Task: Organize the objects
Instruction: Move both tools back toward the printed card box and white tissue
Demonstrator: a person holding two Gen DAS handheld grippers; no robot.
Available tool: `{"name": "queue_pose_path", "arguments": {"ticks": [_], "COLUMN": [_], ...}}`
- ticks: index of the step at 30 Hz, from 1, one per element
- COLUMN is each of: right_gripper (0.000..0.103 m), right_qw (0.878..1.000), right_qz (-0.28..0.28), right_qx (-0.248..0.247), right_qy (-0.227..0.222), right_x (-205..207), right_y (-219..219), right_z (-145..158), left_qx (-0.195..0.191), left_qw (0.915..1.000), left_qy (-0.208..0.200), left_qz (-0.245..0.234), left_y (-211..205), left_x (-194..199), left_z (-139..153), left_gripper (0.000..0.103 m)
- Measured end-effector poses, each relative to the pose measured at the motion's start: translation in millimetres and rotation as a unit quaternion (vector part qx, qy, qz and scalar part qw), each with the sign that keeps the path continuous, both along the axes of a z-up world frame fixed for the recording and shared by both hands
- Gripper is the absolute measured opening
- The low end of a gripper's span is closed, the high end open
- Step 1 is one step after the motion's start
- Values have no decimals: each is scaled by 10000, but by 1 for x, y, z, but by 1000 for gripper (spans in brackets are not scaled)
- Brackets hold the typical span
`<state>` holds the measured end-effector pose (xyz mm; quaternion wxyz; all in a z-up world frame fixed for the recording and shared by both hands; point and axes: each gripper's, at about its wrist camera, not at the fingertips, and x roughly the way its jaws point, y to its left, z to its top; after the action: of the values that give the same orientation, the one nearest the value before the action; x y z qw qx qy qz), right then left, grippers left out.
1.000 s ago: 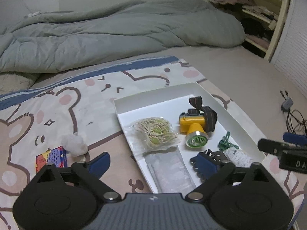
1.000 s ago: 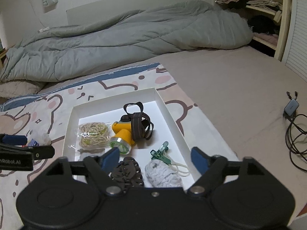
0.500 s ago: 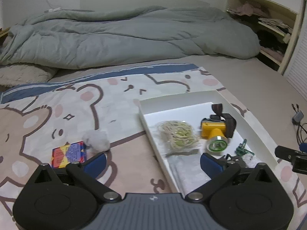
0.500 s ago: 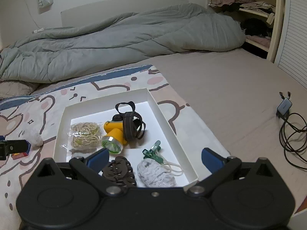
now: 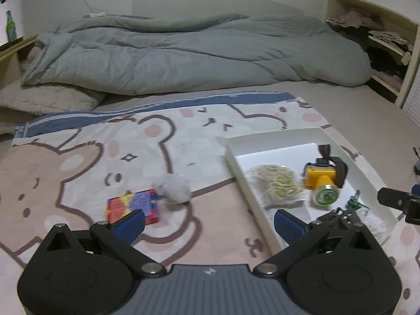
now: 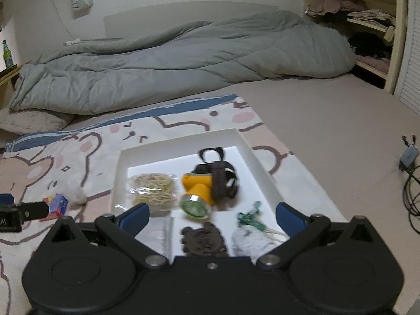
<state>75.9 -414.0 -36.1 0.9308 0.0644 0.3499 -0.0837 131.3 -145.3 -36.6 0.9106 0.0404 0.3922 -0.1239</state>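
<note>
A white tray (image 5: 237,166) (image 6: 246,148) lies on a bear-print blanket. It holds a yellow headlamp (image 5: 321,177) (image 6: 200,186), a bag of rubber bands (image 5: 278,181) (image 6: 153,187), a green clip (image 6: 248,218), a brown hair claw (image 6: 203,239) and a white yarn ball (image 6: 248,241). Outside the tray lie a colourful card box (image 5: 132,206) (image 6: 56,204) and a white fluffy ball (image 5: 174,190) (image 6: 76,193). My left gripper (image 5: 210,221) is open and empty, near the card box. My right gripper (image 6: 212,214) is open and empty over the tray's near end.
A grey duvet (image 5: 183,57) lies bunched across the back of the bed. Shelves with clothes (image 6: 367,34) stand at the back right. A charger and cables (image 6: 409,170) lie on the bedsheet to the right. The blanket (image 5: 78,162) spreads left of the tray.
My left gripper has swung left, from over the tray toward the card box and fluffy ball. My right gripper has stayed over the tray's near end and opened wider.
</note>
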Motion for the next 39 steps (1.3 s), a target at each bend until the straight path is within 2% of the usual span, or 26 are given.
{"name": "queue_pose_path", "arguments": {"ticks": [19,29,34,39], "right_gripper": [103,103,103,103], "right_qw": [9971,9936,9930,9927], "right_qz": [740,1073,1128,1165], "right_qx": [94,145,94,-66], "right_qy": [-138,-316,-348,-297], "right_x": [20,28,42,65], "right_y": [96,138,155,174], "right_z": [15,23,34,42], "left_qx": [-23,7,104,-44], "left_qw": [9963,9937,9920,9899], "left_qy": [-139,-164,-383,-494], "left_qz": [853,1109,1195,1326], "left_y": [101,130,137,142], "left_x": [-12,-11,-2,14], "left_z": [13,18,33,42], "left_gripper": [103,103,103,103]}}
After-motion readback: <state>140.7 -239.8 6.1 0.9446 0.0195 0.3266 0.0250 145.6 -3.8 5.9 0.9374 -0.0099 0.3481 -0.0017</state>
